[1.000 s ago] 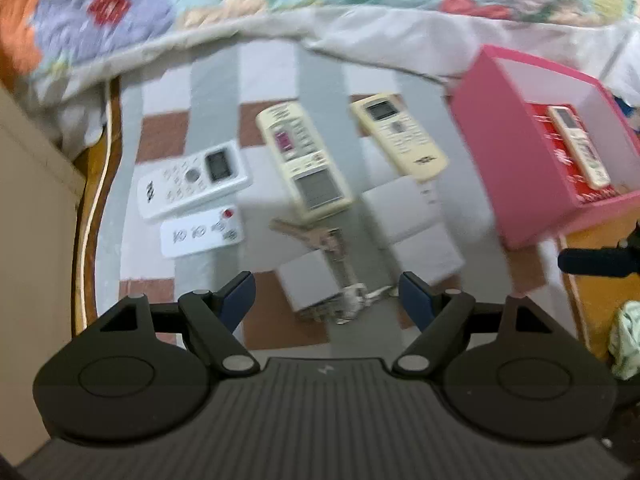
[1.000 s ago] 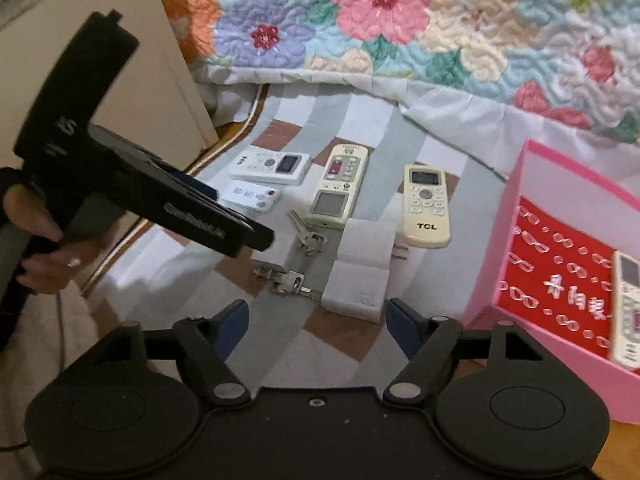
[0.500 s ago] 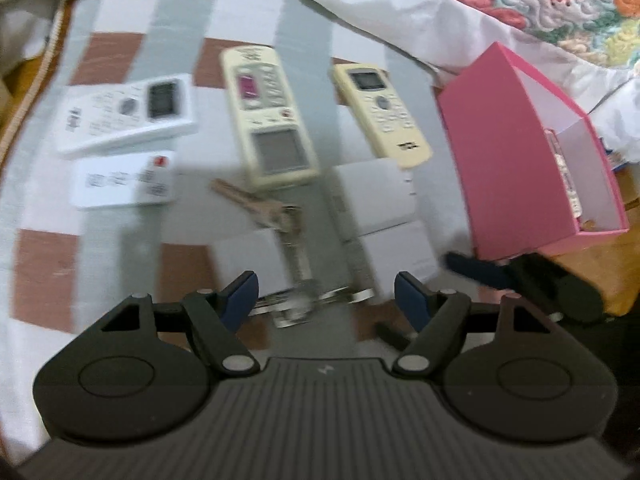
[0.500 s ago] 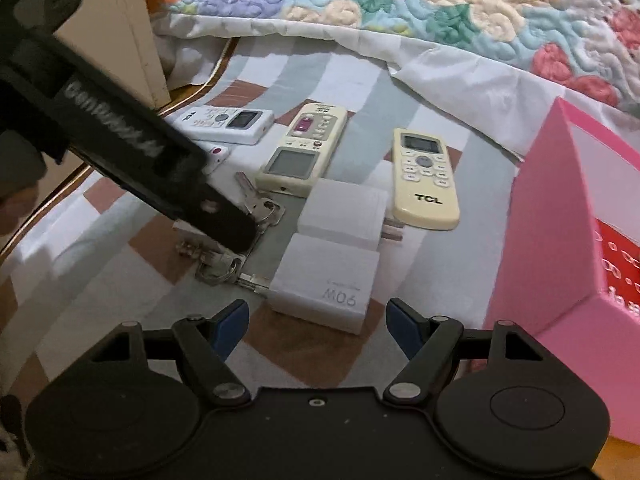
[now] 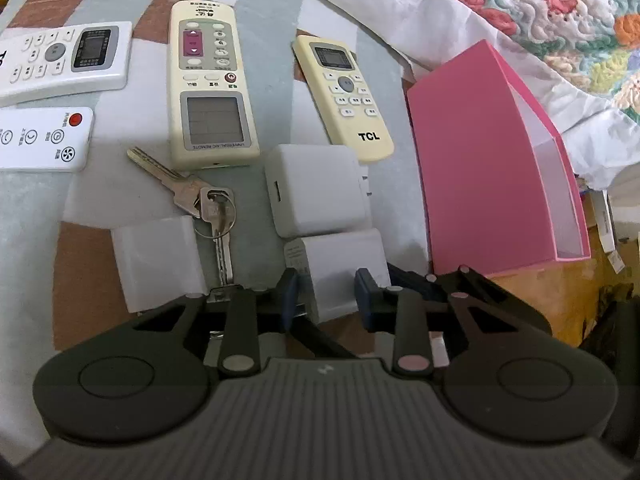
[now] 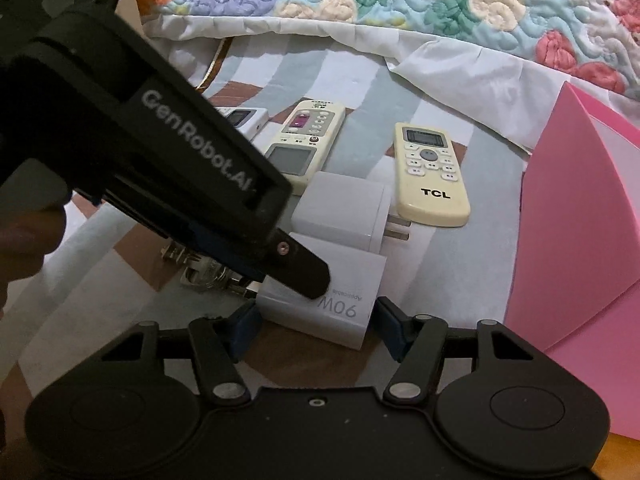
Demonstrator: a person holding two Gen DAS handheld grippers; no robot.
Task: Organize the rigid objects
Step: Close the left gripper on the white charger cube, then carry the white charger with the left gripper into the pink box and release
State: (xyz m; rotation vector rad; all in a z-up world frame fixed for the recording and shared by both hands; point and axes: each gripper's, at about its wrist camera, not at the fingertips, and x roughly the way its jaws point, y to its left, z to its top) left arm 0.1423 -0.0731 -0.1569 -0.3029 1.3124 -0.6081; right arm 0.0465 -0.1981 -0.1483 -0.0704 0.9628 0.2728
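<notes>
My left gripper (image 5: 326, 294) has closed around the near white 90W charger (image 5: 340, 268), its blue pads touching both sides; it also shows in the right wrist view (image 6: 320, 304). My right gripper (image 6: 316, 328) is open, its fingers either side of the same charger, seemingly not touching. A second white charger (image 5: 316, 188) lies just behind. A bunch of keys (image 5: 208, 208) and a third white block (image 5: 160, 260) lie to the left. Two cream remotes (image 5: 212, 84) (image 5: 346, 96) and two white remotes (image 5: 64, 60) (image 5: 40, 138) lie further back.
A pink open box (image 5: 480, 168) stands at the right on the checked cloth (image 5: 120, 184). A flowered quilt (image 6: 400, 0) hangs behind. The left gripper's body (image 6: 160, 148) crosses the left of the right wrist view.
Both grippers have moved down and forward to the near charger. My left gripper's fingers have narrowed onto it. The right gripper now straddles it.
</notes>
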